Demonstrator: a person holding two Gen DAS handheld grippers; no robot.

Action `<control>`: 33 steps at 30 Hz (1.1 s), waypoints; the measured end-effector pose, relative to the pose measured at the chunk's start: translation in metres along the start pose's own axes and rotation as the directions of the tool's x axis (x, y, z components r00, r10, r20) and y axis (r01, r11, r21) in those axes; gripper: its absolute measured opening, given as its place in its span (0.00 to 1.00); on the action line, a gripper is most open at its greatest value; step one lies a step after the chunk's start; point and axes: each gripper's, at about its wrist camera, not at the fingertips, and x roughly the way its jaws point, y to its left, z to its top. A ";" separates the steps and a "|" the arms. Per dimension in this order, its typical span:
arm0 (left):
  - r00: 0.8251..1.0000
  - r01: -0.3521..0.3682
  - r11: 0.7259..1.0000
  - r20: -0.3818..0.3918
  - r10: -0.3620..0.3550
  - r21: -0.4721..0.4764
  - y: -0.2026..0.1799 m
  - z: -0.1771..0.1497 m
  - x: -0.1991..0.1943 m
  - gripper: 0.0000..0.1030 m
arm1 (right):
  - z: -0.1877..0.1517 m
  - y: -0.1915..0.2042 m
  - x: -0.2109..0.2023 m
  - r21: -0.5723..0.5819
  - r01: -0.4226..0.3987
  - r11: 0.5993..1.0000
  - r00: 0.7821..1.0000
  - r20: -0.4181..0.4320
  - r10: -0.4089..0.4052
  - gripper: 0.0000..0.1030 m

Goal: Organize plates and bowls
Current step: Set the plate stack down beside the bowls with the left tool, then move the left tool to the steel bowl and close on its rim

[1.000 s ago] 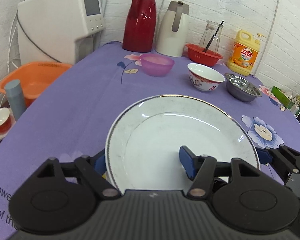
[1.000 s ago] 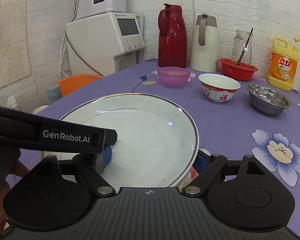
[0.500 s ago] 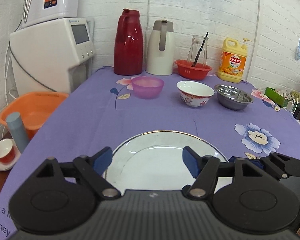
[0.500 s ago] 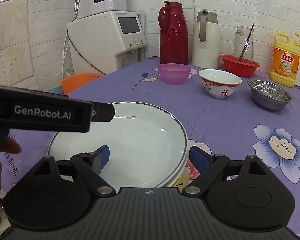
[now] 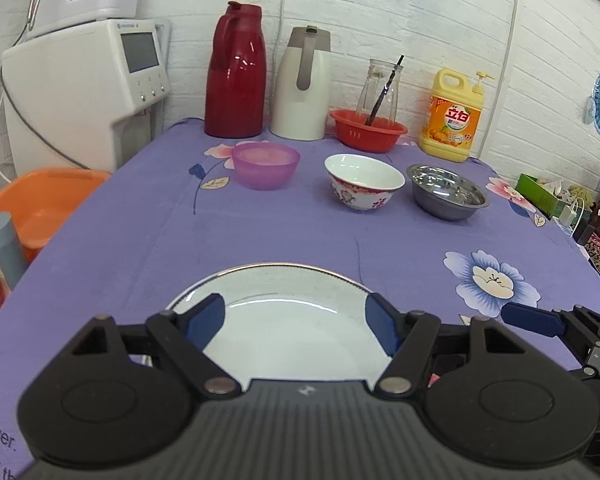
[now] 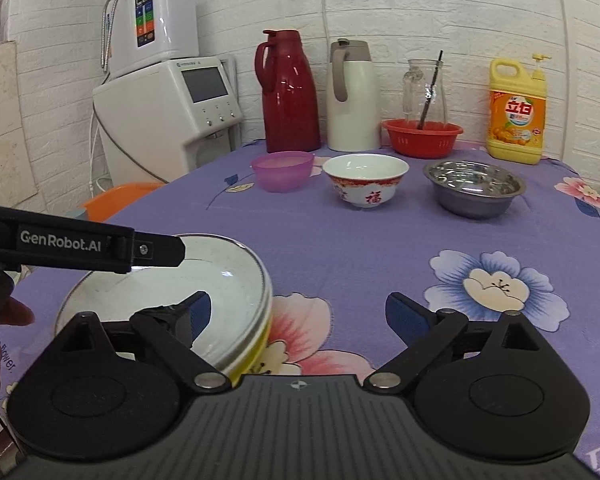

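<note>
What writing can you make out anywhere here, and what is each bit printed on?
"GenRobot.AI": left gripper, on its side in the right view.
"福": porcelain bowl.
"立白": yellow detergent bottle; its smaller print is too small to read.
"flower.": purple tablecloth edge, partly cut off.
Water dispenser brand: too small.

Tablecloth [image 5: 300, 236]: matt purple cloth, printed with flowers.
White plate [image 5: 284, 320]: glazed ceramic, glossy, faint scuffs seen.
Purple bowl [image 5: 265, 164]: translucent plastic, dull sheen.
Patterned bowl [image 5: 363, 182]: glossy glazed porcelain.
Steel bowl [image 5: 447, 191]: polished metal, mirror-like inside.
Red basket [image 5: 367, 130]: smooth plastic.
Jug [image 5: 380, 88]: clear glass.
Detergent bottle [image 5: 454, 120]: yellow plastic, glossy label.
Red flask [image 5: 235, 72]: shiny plastic.
Gripper pads [image 5: 204, 316]: matt blue.
</note>
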 end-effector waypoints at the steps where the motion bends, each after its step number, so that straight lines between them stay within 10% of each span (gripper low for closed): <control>1: 1.000 0.005 1.000 -0.002 -0.005 0.006 -0.004 0.001 0.002 0.66 | 0.000 -0.005 -0.001 0.000 0.009 1.000 1.000 -0.001 -0.009 1.00; 12: 0.998 0.048 0.996 -0.035 -0.046 0.073 -0.055 0.019 0.029 0.67 | 0.000 -0.067 -0.003 0.038 0.090 0.995 0.996 0.011 -0.091 1.00; 22: 0.971 0.232 0.966 -0.080 -0.224 0.111 -0.104 0.066 0.065 0.67 | 0.011 -0.132 0.002 0.112 0.154 0.982 0.988 0.016 -0.157 1.00; 33: 0.942 0.326 0.942 -0.108 -0.317 0.083 -0.136 0.156 0.152 0.67 | 0.090 -0.209 0.028 0.159 0.237 0.958 0.963 0.093 -0.254 1.00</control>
